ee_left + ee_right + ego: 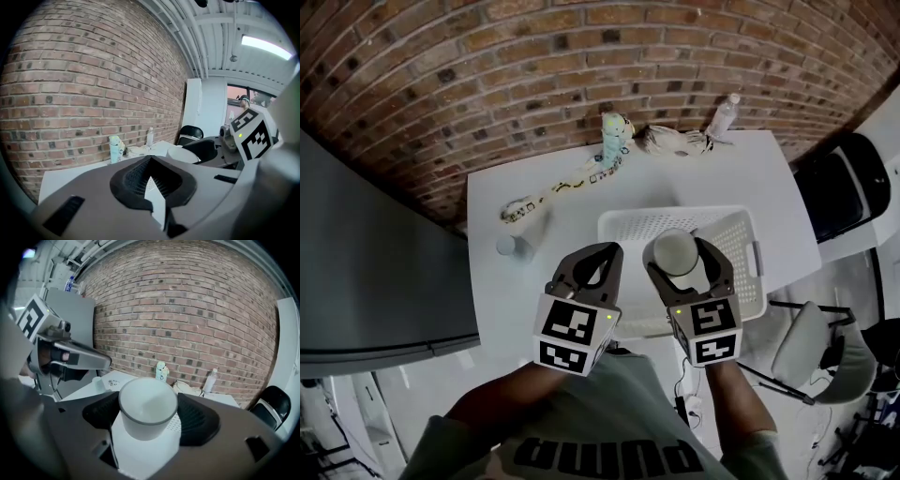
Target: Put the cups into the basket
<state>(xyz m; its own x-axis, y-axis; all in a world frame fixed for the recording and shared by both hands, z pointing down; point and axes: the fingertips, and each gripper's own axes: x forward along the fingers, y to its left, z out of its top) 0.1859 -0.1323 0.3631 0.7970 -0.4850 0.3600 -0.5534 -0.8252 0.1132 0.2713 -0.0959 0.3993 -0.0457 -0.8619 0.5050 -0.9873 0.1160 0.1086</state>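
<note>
We see the right gripper (678, 246) clamped on a smooth white cup (676, 255). The cup is round and tapered, with its open mouth up and a thin darker rim. In the right gripper view its wall sits between the two black ribbed pads, one pressing on each side, and the cup stands upright.

The held cup hangs over the near left part of the white plastic basket (741, 225), a rectangular one with perforated walls and a rounded rim, which lies at the centre right of the head view. A second small pale cup (514, 247) stands on the matte white table (502, 300), left of centre and well apart from the basket.

The left gripper (611, 251) is just left of the basket over bare tabletop. Its grey jaws meet at the tips, and nothing lies in the ribbed hollow behind them.

Both grippers point away from the body, side by side, with their marker cubes nearest the person. A rough red brick wall (581, 56) fills the top of the frame.
</note>
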